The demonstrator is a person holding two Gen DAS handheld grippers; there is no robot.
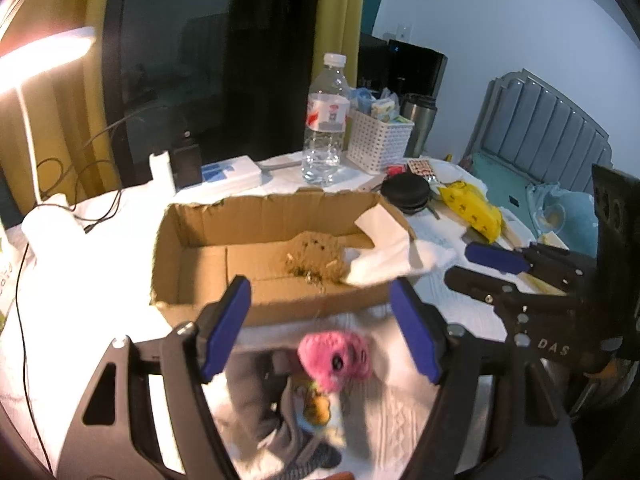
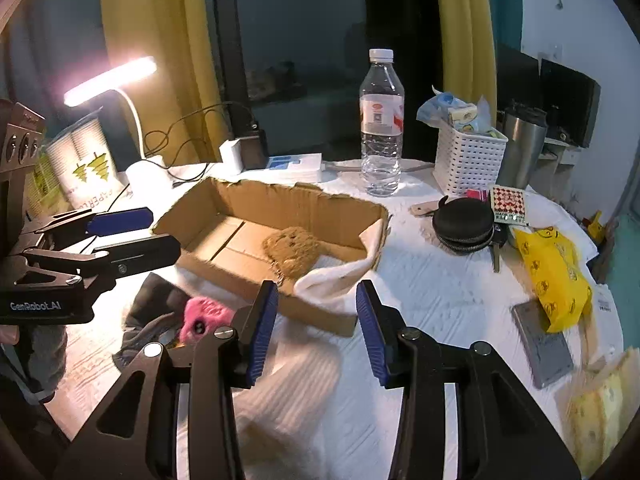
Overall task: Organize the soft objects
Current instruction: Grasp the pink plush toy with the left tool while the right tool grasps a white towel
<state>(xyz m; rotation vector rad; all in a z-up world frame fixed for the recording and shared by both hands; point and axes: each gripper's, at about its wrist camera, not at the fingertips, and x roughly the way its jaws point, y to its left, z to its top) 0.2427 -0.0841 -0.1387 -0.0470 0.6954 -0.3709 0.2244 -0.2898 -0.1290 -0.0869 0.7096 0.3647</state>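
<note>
An open cardboard box point(image 1: 200, 240) point(image 2: 224, 196) lies on the white-covered table. In it sit a tan plush toy point(image 1: 316, 258) point(image 2: 294, 250) and a white cloth point(image 1: 384, 248) point(image 2: 340, 276) draped over its right wall. In front of the box a pink plush toy point(image 1: 336, 360) point(image 2: 204, 316) lies on grey clothing point(image 1: 256, 392) point(image 2: 156, 300). My left gripper point(image 1: 320, 320) point(image 2: 148, 232) is open and empty, hovering just above the pink toy. My right gripper point(image 2: 316, 320) point(image 1: 476, 264) is open and empty, near the box's right front corner.
Behind the box stand a water bottle point(image 1: 324, 120) point(image 2: 380, 124), a white basket point(image 1: 378, 140) point(image 2: 468, 164), a steel cup point(image 2: 520, 148) and a lit lamp point(image 2: 108, 80) with cables. A black round case point(image 2: 464, 224), yellow bag point(image 2: 552, 276) and grey pad point(image 2: 544, 344) lie right.
</note>
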